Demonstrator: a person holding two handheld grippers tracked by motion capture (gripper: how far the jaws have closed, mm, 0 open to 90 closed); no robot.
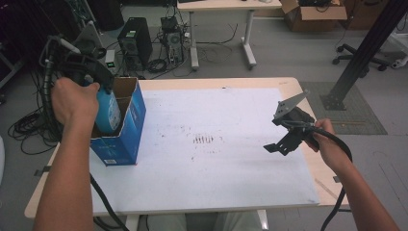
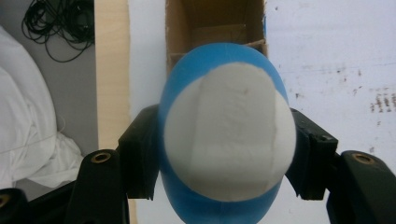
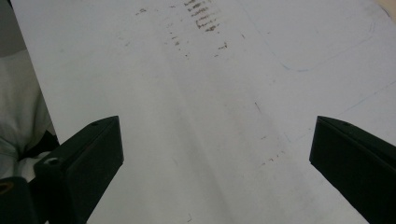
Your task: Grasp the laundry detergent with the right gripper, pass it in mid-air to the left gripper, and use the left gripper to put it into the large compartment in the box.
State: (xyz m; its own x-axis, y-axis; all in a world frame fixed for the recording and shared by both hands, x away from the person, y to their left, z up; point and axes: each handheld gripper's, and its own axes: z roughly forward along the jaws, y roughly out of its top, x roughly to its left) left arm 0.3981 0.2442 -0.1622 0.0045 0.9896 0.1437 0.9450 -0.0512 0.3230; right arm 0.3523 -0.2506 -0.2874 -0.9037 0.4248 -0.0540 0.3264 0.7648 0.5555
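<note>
Left gripper (image 2: 224, 158) clamped on blue-and-white bottle (image 2: 227, 135) — partly inside box (image 1: 126, 126); right gripper (image 3: 217, 168) gaping wide above board (image 1: 211, 144).

Bright even light, soft shadows, slight blur.

A blue bottle (image 1: 108, 111) with a white label stands tilted in the open blue carton (image 1: 126, 132) at the table's nine o'clock edge.

Lab: floor computers (image 1: 135, 42), tangled cables (image 1: 29, 126)
</note>
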